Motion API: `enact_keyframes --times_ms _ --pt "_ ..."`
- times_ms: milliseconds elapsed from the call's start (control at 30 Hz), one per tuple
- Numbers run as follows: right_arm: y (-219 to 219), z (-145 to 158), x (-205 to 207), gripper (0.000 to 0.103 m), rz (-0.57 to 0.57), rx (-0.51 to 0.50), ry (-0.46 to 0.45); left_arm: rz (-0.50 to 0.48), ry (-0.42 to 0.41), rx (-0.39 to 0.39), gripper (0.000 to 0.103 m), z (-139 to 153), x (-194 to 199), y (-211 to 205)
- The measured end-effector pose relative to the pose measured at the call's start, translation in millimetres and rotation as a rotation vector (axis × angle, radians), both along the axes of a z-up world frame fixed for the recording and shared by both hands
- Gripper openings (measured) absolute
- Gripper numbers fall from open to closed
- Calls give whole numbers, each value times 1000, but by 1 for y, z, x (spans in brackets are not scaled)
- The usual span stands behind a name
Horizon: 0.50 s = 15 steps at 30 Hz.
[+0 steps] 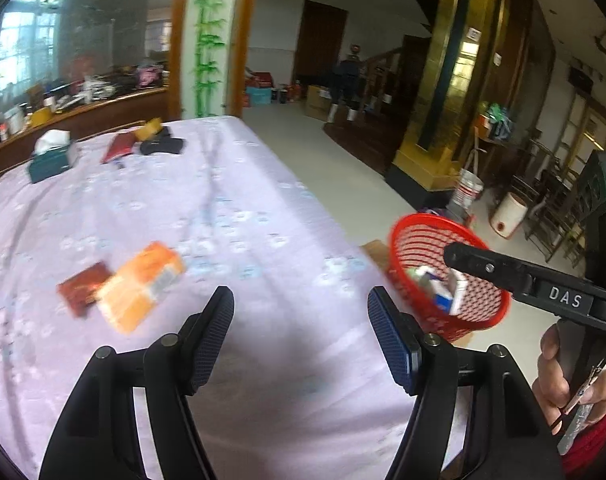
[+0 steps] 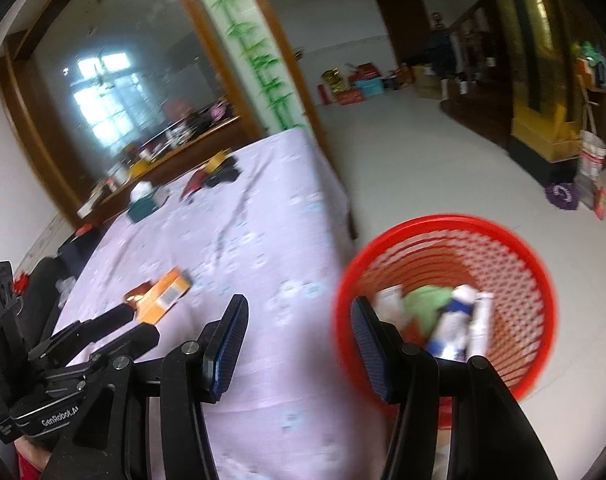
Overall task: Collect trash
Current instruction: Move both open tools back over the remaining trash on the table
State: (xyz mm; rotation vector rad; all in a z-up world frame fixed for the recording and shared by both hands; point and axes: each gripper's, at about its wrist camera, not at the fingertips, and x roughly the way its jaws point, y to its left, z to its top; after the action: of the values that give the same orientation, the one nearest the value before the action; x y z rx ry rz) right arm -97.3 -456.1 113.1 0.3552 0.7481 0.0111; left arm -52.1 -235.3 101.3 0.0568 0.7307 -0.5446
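A lilac, flower-printed cloth (image 1: 231,200) covers the table, creased along its length. On it lie a glossy orange carton (image 1: 141,286), rectangular and blurred, and a flat dark-red packet (image 1: 83,288) touching its left side. Just off the table's right edge stands a round red plastic basket (image 1: 407,236) with lattice walls, holding a crumpled green scrap (image 2: 425,304) and white-and-blue tubes and cartons (image 2: 459,320).

The left wrist view alone shows the bare hand (image 1: 563,376) gripping the right tool's handle. The far tissue box (image 1: 51,158) and dark pouches (image 1: 161,145) show in both views, sharper in the left. The right wrist view looks straight down into the basket and catches the other tool's black fingers beside the orange carton.

The left gripper (image 1: 301,300) hangs over bare cloth, ribbed pads spread wide, holding nothing. The right gripper (image 2: 299,312) is likewise spread wide and empty, one finger over the cloth, the other over the basket's near rim.
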Motion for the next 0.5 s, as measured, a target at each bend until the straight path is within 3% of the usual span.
enact_keyframes --times_ms 167,300,500 --pt "32 -9 6 58 54 14 17 112 -29 41 69 7 17 58" --pt "48 -11 7 67 102 21 23 205 39 22 69 4 58 114" --pt "73 -13 14 68 203 18 51 312 171 20 69 -26 127 164"
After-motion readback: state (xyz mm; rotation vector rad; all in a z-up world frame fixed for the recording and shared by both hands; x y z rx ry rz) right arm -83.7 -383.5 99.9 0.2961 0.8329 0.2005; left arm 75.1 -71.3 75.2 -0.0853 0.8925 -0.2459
